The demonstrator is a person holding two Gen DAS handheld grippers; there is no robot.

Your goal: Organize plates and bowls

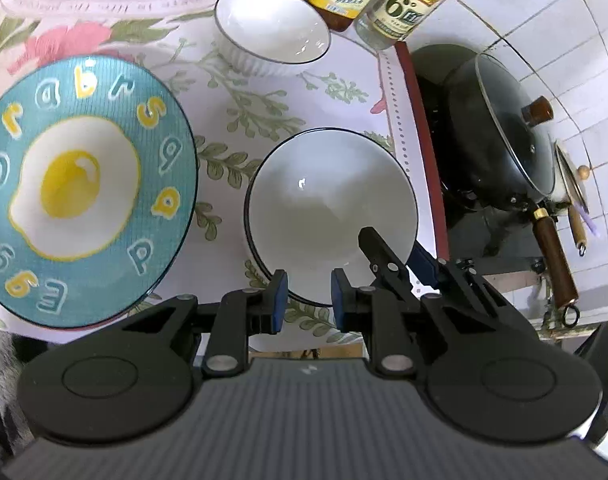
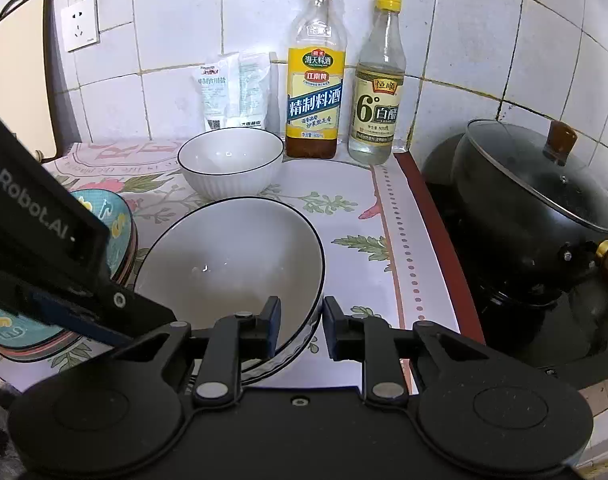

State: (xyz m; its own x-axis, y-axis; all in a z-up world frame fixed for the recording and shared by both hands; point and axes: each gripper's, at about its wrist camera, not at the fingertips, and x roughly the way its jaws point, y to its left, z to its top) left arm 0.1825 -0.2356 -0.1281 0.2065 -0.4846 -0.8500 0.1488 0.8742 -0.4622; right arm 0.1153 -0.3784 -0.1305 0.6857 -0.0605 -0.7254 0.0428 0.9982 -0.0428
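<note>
The desk point(image 2: 344, 216), under a floral cloth, runs right up to a stove where a black lidded wok point(image 2: 536, 216) sits just past the cloth's red border — a careless swing of the right gripper point(image 2: 302, 322) toward that side could knock its handle. On the left, the teal plate point(image 1: 84, 188) tops a short stack of plates; its fried-egg picture is ringed with scattered letters, and "Egg" is the only word I can read with any confidence. Next in size is the large white bowl point(image 2: 232, 264), near the front edge of the desk. The right gripper's fingers straddle the bowl's near-right rim, one pad inside and one outside, with a gap showing, so they look narrow but not yet closed on it; a thin, glossy rim pinched at one point could slip or tip the bowl, and it sits near enough to the desk's front edge to fall. The left gripper point(image 1: 306, 298) hovers over the same bowl's near rim with fingers apart and nothing held — the two tools are crowded and could collide. The smaller white bowl point(image 2: 230, 164) stands behind, just in front of two bottles: the cooking wine bottle point(image 2: 314, 80) reads "海天料酒" and "精制料酒", the vinegar bottle point(image 2: 378, 92) reads "恒顺", "6°" and "白醋". Lifting toward the small bowl could topple them. The left gripper's body reads "nRobot.AI".
</note>
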